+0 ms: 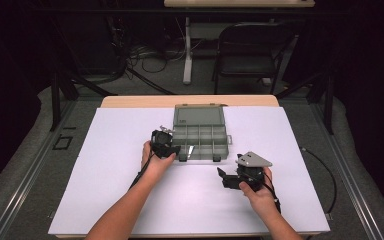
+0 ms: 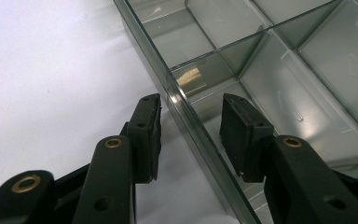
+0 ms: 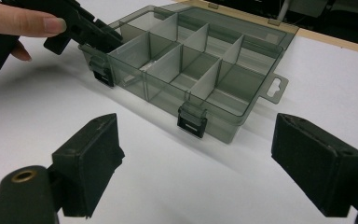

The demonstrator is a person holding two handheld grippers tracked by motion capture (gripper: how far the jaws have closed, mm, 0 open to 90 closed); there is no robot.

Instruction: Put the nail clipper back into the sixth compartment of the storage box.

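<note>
From the high view, the smoke-grey translucent plastic compartment box [image 1: 200, 136] lies open at the middle of the white table sheet [image 1: 105, 190], its lid folded flat toward the far edge and its long axis running left to right. My left gripper [image 1: 176, 150] sits at the box's near left corner, while my right gripper [image 1: 222, 176] rests on the sheet just near and right of the box, pointing left, apart from it. My left hand is plainly the nearer one. In the left gripper view, my left gripper [image 2: 191, 128] straddles the box's left side wall [image 2: 186, 112]: one jaw stands outside over the white sheet, the other inside the corner compartment, and I see a gap on each side, so the pads are not pressing on the wall. In the right gripper view, my right gripper [image 3: 196, 163] stands wide apart and empty, with the box [image 3: 191, 74] ahead and beyond it, its two black latches [image 3: 192, 120] facing me. I judge that the next move depends on that wall lying squarely between my left jaws.
</note>
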